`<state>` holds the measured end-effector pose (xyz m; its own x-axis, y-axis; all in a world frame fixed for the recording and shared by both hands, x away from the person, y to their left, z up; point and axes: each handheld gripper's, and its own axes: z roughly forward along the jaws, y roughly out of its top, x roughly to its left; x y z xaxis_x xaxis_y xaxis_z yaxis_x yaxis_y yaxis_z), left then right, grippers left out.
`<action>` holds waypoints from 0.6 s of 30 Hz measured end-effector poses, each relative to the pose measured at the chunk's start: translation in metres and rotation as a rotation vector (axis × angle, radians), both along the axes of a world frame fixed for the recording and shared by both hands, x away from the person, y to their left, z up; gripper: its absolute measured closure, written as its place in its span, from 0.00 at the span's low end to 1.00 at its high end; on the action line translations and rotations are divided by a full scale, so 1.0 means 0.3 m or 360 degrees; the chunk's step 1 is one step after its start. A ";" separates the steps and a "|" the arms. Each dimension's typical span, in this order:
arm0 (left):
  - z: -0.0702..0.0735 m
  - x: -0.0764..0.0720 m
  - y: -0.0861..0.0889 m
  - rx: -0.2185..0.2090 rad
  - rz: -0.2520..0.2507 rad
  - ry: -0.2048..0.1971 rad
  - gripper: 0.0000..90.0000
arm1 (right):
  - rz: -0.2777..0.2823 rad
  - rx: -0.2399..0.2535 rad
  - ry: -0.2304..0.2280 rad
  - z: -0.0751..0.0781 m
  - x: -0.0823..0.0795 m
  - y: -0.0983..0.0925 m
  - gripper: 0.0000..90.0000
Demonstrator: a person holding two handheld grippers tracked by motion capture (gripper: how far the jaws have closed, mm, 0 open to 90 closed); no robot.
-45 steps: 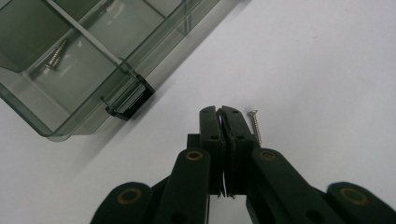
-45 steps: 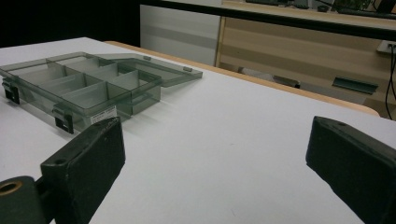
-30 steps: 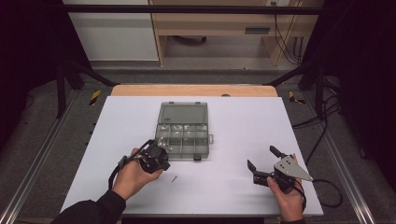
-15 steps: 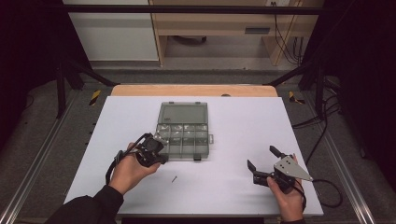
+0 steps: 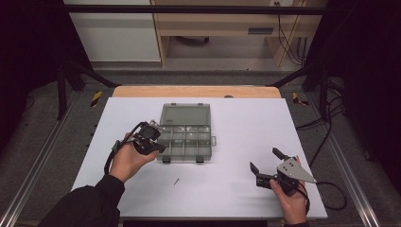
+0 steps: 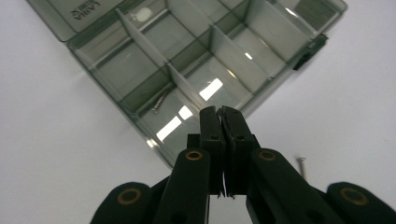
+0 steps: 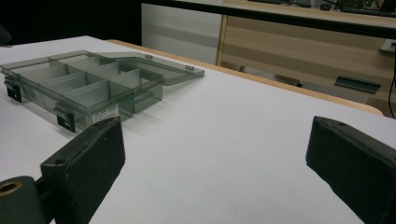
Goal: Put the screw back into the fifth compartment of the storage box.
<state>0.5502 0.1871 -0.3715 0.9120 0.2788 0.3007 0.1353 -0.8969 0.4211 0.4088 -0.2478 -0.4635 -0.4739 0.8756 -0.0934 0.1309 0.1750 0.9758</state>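
A clear smoky organiser box [image 5: 184,142] lies open mid-table, its lid [image 5: 185,115] flat behind it. My left gripper [image 5: 159,147] hovers over the box's front left corner, and its jaws are shut [image 6: 220,112]. I cannot tell whether anything small is pinched between them. One small screw [image 6: 159,100] lies in a front compartment. Another screw [image 5: 176,181] rests on the table in front of the box [image 6: 301,164]. My right gripper [image 5: 265,160] sits low at the front right, open with nothing between its jaws [image 7: 219,158], and it faces the box [image 7: 84,88].
The white table [image 5: 236,123] has a wooden strip [image 5: 196,91] along its far edge. Dark floor and metal frame rails flank both sides. A cable [image 5: 331,194] trails from the right gripper near the table's right front corner.
My left hand has lifted and moved away from the loose screw toward the box's front left corner. The right hand has kept still.
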 end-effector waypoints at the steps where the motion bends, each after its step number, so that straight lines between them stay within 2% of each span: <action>1: -0.001 0.011 0.003 0.0000 -0.0002 0.0002 0.98 | 0.0001 0.0002 0.0002 0.000 0.000 0.000 0.05; 4: -0.005 0.028 0.006 0.0006 -0.0010 -0.0006 0.98 | 0.0001 0.0008 0.0007 -0.001 0.000 0.001 0.05; 5: -0.005 0.035 0.007 0.0030 -0.0027 -0.0011 0.98 | 0.0001 0.0008 0.0007 -0.001 0.000 0.001 0.05; 11: -0.016 0.056 0.011 0.0073 -0.0025 -0.0036 0.98 | 0.0003 0.0008 0.0009 -0.001 0.000 0.002 0.05; 15: -0.024 0.061 0.011 0.0043 0.0004 -0.0014 0.98 | 0.0002 0.0004 0.0003 0.000 -0.001 -0.001 0.05; 18: -0.023 0.063 0.008 0.0032 0.0004 -0.0040 0.98 | 0.0001 0.0009 0.0008 -0.001 0.000 -0.001 0.05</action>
